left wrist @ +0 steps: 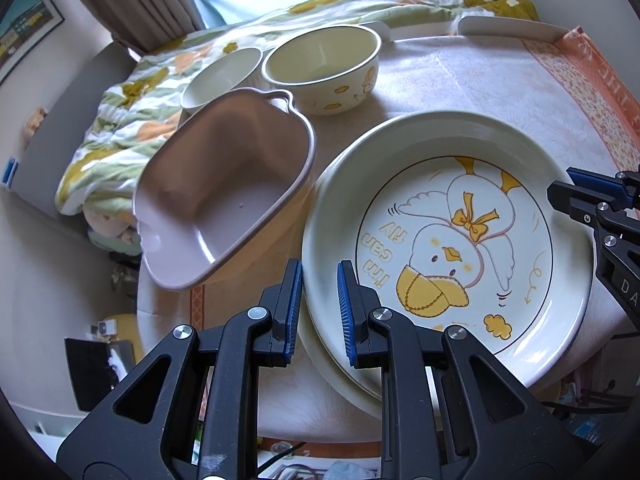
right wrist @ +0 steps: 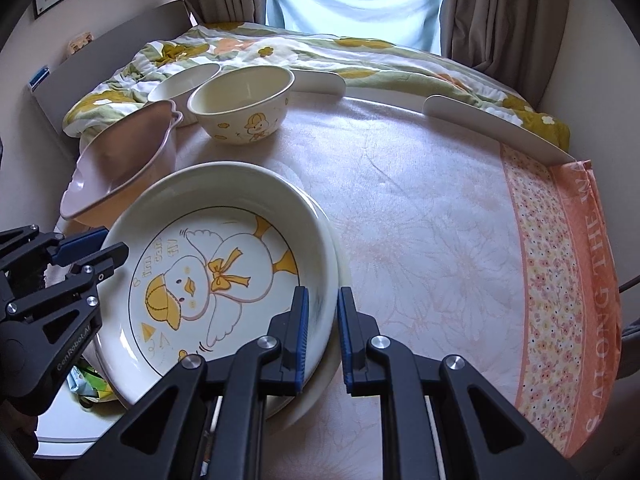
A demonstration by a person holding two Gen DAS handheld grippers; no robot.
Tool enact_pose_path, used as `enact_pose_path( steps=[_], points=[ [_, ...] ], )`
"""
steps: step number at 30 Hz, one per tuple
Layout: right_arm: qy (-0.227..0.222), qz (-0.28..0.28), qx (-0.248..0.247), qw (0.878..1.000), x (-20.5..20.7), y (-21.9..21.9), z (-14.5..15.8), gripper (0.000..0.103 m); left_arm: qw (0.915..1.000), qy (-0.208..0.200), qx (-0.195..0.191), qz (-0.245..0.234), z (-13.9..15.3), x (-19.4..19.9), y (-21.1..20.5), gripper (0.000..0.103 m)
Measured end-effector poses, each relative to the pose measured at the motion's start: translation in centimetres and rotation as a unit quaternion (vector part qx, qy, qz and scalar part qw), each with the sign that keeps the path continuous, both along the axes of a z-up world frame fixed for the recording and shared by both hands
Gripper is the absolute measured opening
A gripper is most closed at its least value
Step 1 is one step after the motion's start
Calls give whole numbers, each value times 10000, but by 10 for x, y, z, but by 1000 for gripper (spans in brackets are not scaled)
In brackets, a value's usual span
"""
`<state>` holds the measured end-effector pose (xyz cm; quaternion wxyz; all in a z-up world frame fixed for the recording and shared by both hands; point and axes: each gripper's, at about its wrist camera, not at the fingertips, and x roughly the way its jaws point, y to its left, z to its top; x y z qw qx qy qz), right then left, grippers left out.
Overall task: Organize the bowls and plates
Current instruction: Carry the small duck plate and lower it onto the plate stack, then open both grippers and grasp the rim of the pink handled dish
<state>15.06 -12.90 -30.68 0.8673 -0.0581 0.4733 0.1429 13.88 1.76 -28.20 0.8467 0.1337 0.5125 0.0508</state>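
in the left wrist view, a pink handled dish (left wrist: pixel 208 200) sits tilted at centre left, touching the duck plate (left wrist: pixel 460 240). behind it stand a plain bowl (left wrist: pixel 220 76) and a duck bowl (left wrist: pixel 324 68), near the table's far edge. the left gripper (left wrist: pixel 320 308) is clamped on the plate's left rim; the right gripper (right wrist: pixel 324 332) pinches its right rim. the plate rests on another plate (right wrist: pixel 340 264), mostly hidden beneath. the tablecloth (right wrist: pixel 440 220) lies bare at right in the right wrist view. the plain bowl is partly hidden by the pink dish.
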Motion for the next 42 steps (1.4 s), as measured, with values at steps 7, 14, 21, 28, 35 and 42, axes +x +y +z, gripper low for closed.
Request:
enact_pose_path(
  steps=[7,14,21,28,35,42],
  points=[
    [15,-12,31,10000,1,0,0,13,9999,44,-132,67,-1,1,3,16],
    [-81,91,447,9989,3,-12,30,13,9956,-74,-854,380,35,-3,24,16],
    [-351,642,825,9939,24,-12,83,42,9811,-653,-1355,1217,94,-14,65,89],
    [-182,1499,978,9837,62,31,104,103,9582,-863,-1798,2051,103,-23,131,103],
    [500,1603,839,9822,94,96,69,103,9287,-544,-2837,2323,67,-17,184,102],
    [1107,1622,822,9771,118,141,22,83,9174,57,-3370,2118,16,17,200,74]
  ],
)
